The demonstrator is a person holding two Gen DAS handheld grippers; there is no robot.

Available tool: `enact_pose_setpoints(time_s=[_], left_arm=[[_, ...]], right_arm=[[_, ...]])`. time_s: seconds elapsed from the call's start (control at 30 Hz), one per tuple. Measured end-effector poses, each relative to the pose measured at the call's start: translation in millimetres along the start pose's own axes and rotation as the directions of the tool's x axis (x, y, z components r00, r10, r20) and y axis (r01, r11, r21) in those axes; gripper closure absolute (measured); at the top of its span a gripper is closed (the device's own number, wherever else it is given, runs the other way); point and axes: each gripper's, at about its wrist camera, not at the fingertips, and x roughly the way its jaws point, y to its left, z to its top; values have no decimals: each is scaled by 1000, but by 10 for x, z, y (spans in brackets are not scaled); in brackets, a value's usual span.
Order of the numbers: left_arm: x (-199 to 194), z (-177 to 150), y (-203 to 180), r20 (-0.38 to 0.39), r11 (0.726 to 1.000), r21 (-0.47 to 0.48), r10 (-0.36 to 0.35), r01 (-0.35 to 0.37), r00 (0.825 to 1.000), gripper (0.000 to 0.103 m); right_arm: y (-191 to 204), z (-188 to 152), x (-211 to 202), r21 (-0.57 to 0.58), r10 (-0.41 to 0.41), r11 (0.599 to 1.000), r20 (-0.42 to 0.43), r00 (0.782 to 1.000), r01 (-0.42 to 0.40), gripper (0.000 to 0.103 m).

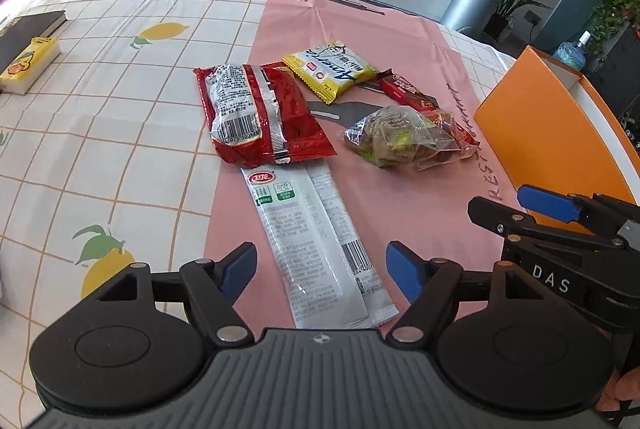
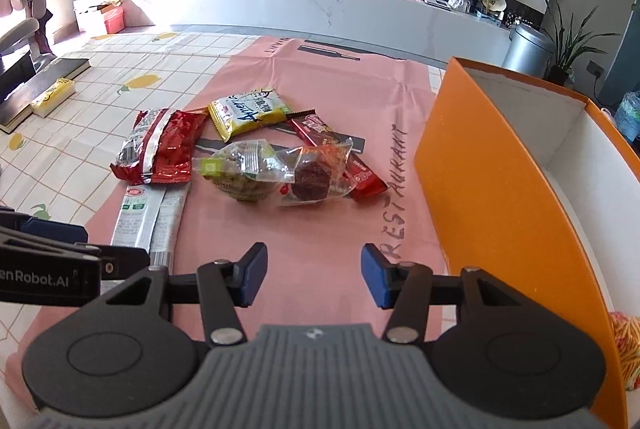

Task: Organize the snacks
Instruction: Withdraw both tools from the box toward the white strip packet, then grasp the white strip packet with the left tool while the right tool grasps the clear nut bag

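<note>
Left wrist view: left hand-held gripper [image 1: 321, 271], jaws wide apart, nothing gripped. White stick pack [image 1: 316, 249] lies between the pads, long axis running 12 to 6 o'clock, on the pink mat of the desk [image 1: 100, 133]. Red bag [image 1: 260, 113] at 11 o'clock; yellow pack [image 1: 330, 69] at 12; clear bag [image 1: 396, 139] and red bar [image 1: 408, 95] at 1. Right hand-held gripper [image 2: 314, 275], jaws about half apart, empty; clear bag at its 12 o'clock, well apart. Left is the nearer to the stick pack. Orange box [image 2: 500, 189] at 2 o'clock; visible inside shows no snacks.
</note>
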Motion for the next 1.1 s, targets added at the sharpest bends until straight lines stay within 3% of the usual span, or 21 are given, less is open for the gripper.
enact_pose_setpoints(time_s=[0.13, 0.47, 0.73, 0.87, 0.93, 1.1], left_arm=[[104, 42, -12, 2, 1000, -7, 25, -25, 1000, 16], [196, 84, -56, 16, 991, 28, 129, -130, 991, 12], [235, 53, -138, 24, 985, 68, 156, -157, 988, 8], [252, 22, -182, 36, 980, 102, 171, -174, 985, 8], [244, -2, -196, 38, 975, 138, 171, -174, 985, 10], [151, -49, -181, 30, 977, 168, 132, -135, 991, 39]], right_arm=[[-66, 104, 75, -4, 20, 1000, 37, 999, -20, 47], [78, 401, 191, 7, 136, 990, 109, 985, -137, 47], [181, 467, 449, 38, 181, 982, 57, 982, -183, 49], [172, 389, 460, 56, 211, 976, 23, 977, -212, 55], [166, 344, 444, 67, 222, 973, 6, 975, -222, 69], [128, 147, 341, 105, 225, 970, -39, 973, -220, 88]])
